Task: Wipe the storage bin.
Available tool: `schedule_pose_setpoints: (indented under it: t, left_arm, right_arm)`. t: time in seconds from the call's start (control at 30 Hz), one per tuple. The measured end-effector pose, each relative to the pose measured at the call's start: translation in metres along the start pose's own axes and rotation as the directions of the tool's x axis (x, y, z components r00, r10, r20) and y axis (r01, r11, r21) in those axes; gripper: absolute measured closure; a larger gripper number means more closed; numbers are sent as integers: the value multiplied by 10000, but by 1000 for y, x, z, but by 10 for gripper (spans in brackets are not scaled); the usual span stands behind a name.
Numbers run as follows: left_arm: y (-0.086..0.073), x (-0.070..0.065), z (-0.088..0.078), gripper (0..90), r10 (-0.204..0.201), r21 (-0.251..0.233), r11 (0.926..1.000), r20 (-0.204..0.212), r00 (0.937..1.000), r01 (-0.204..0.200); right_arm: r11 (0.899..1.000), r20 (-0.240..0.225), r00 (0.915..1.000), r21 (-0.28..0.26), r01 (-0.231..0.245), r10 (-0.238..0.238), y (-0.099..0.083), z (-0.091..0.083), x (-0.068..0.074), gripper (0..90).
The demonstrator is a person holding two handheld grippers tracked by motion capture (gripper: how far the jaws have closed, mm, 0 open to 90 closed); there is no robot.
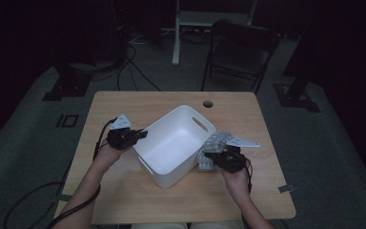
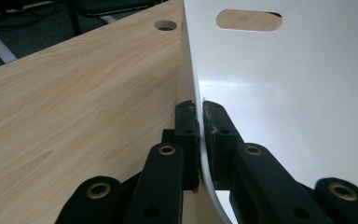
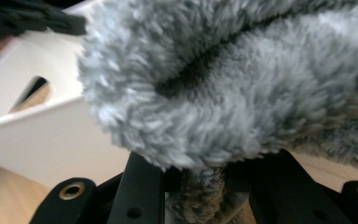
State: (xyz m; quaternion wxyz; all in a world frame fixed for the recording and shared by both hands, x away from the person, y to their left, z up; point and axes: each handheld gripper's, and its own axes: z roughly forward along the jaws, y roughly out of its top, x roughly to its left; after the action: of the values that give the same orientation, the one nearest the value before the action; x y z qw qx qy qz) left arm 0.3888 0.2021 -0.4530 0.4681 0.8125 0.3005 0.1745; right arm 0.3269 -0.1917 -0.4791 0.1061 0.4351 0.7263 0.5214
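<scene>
Gripping: left gripper (image 2: pixel 200 116) is clamped on the rim of the white bin (image 1: pixel 171 143), one jaw outside the wall, one inside.
Bin place: mid-table (image 1: pixel 124 107), turned at an angle, handle slot toward the far side.
Right gripper (image 1: pixel 218 159): closed on a grey fleecy cloth (image 3: pixel 223 84), pinched low between the jaws.
Cloth place: bunched just beside the bin's right wall.

The white plastic storage bin with slotted handles (image 1: pixel 174 145) is set near the middle of the light wooden worktop (image 1: pixel 124 200), turned at an angle to its edges. The left claw (image 1: pixel 140 135) is placed at the bin's left wall, one jaw inside and one outside. The grey fluffy fabric bundle (image 1: pixel 214 145) is found just right of the bin, against its right wall, in the right claw (image 1: pixel 209 157). A dark folding chair (image 1: pixel 240 50) is positioned behind the worktop.
</scene>
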Motion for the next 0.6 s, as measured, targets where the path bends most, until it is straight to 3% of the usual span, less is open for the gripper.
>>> schedule_pose_setpoints:
  t: [0.3,0.33,0.47,0.6]
  left_arm:
    - [1,-1,1,851,90,32,10000,-71,9999,-90]
    - [1,-2,1,850,95,52,9999,-104,9999,-94]
    - [1,-2,2,851,70,44,10000,-132,9999,-69]
    - [1,-3,2,850,29,40,10000,-257,9997,-28]
  right_arm:
    - [9971,515,9986,747,-159,121,-14,19,-15,726]
    - [9932,766,9969,1128,-279,193,-21,29,-23,726]
    - [9851,1015,9941,1634,-537,374,-30,41,-31,725]
    - [9815,1111,9927,1799,-659,463,-30,42,-31,727]
